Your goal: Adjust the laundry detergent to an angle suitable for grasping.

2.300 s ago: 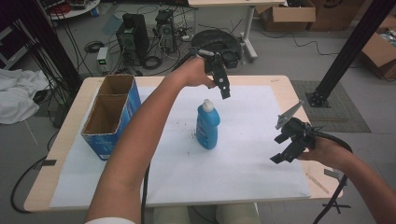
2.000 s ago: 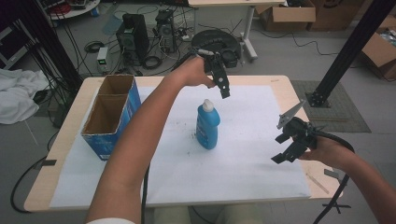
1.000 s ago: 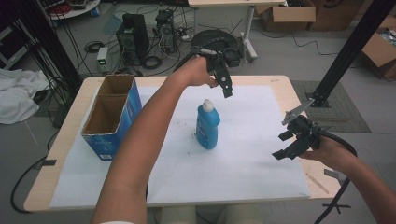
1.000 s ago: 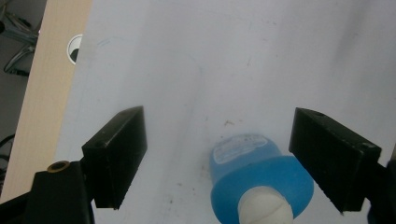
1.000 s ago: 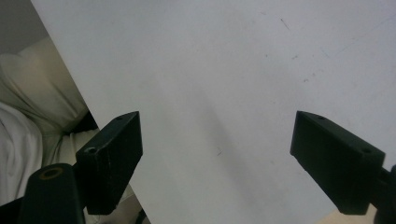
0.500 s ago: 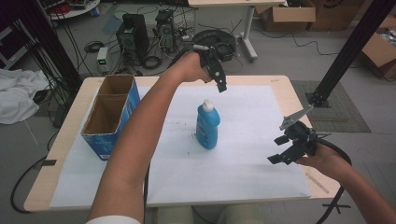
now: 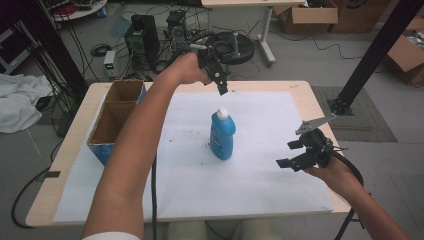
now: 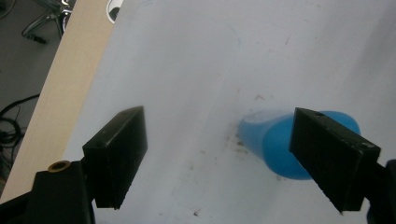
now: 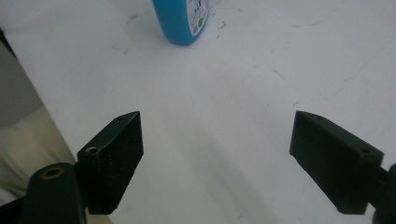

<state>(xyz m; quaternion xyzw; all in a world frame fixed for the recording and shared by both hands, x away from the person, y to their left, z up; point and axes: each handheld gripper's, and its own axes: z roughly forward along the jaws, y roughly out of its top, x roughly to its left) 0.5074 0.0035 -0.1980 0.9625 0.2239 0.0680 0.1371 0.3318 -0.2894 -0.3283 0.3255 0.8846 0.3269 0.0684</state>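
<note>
Below the left gripper's (image 7: 221, 90) spread fingers, only the blue bottle (image 7: 222, 135) stands up from the tabletop (image 7: 300, 95). Between it and the right gripper's (image 7: 289, 154) parted fingers lies bare white sheet (image 7: 260, 165). A cardboard box (image 7: 116, 120) blocks the far-left edge.

A lab or workshop, computer towers (image 7: 144, 37) and tangled cables (image 7: 70, 60) on a grey floor, cardboard boxes (image 7: 320, 15), black metal frame post (image 7: 372, 52), paper-covered worktop (image 7: 300, 95)

bottle (image 7: 223, 136): glossy plastic | sheet (image 7: 270, 190): matt, probably paper | box (image 7: 116, 122): cardboard
</note>
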